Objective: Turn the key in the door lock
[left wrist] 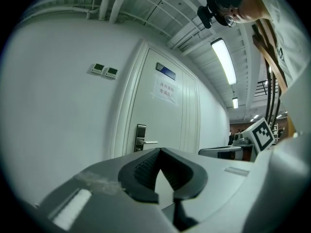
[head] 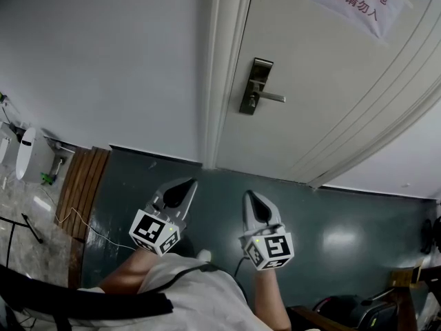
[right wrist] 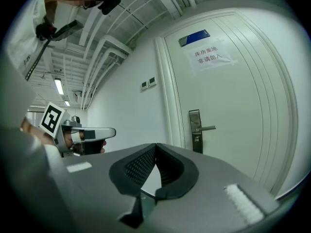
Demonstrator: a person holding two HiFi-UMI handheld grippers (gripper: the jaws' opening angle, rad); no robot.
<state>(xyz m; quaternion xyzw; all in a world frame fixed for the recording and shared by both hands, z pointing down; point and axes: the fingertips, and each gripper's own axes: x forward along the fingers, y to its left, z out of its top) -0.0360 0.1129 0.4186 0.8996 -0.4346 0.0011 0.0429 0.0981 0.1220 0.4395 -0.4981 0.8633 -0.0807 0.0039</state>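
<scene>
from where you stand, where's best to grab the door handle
Grip the lever handle near its free end, right of the lock plate. It runs level along the door, so come straight at it with one jaw above and one below, I'd judge.

a dark teal, glossy floor (head: 344,243) spreads out from the foot of the white panelled door (head: 324,81), with a pale blot of reflected light on it to the door's lower right. left of the door, a strip of brown wooden planks (head: 81,185) borders the teal, and further left lies speckled grey stone paving (head: 27,216). a thin pale cable (head: 88,232) trails over the planks onto the teal floor. a white rounded vessel (head: 31,154) shows farthest left; whether it rests on the stone cannot be told.
</scene>
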